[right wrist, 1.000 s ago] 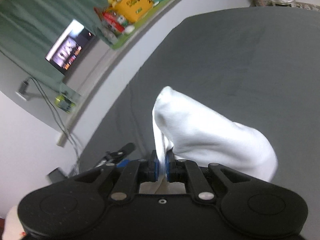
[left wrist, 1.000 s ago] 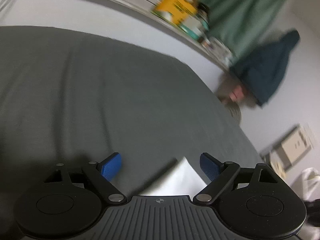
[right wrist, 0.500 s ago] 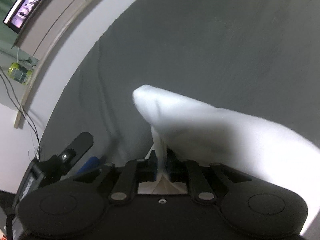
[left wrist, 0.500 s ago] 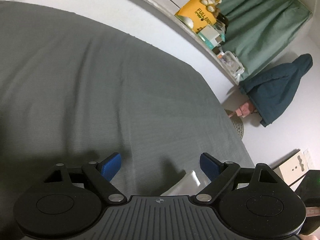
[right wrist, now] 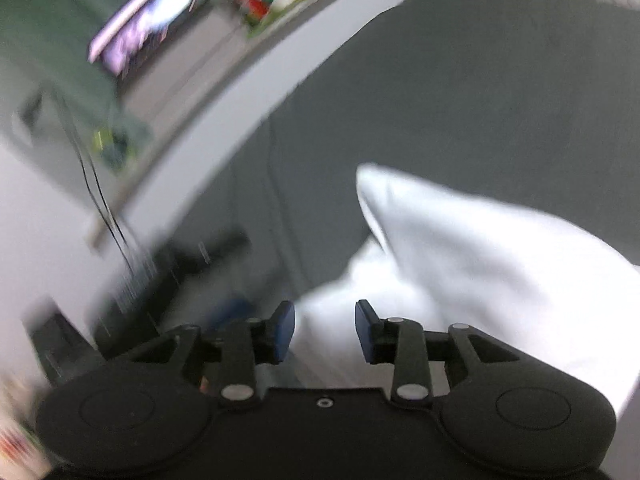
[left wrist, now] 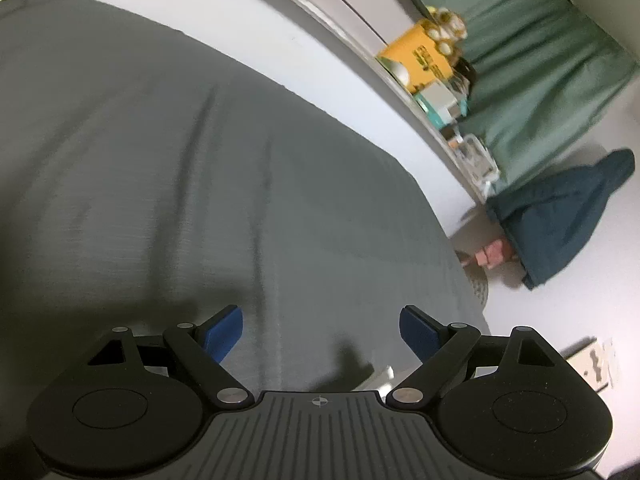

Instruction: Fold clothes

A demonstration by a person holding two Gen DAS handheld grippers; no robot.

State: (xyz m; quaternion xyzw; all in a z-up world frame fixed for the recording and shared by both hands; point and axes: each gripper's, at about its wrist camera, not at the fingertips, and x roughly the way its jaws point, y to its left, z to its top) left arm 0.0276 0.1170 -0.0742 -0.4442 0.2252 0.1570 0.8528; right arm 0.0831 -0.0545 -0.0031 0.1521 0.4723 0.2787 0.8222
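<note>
So since a second ago my right gripper (right wrist: 325, 330) went from pinching the white garment (right wrist: 480, 264) tight to letting go: its jaws have just been opening, and the cloth now sits loose in the gap, pads not pressing it. That view is pretty blurred from the move. White garment is lying bunched on the grey bed (left wrist: 180, 168), right in front of that gripper. My left gripper (left wrist: 322, 334) points down over bare sheet, jaws spread wide, nothing between them, with just a sliver of white visible near its right finger.
</note>
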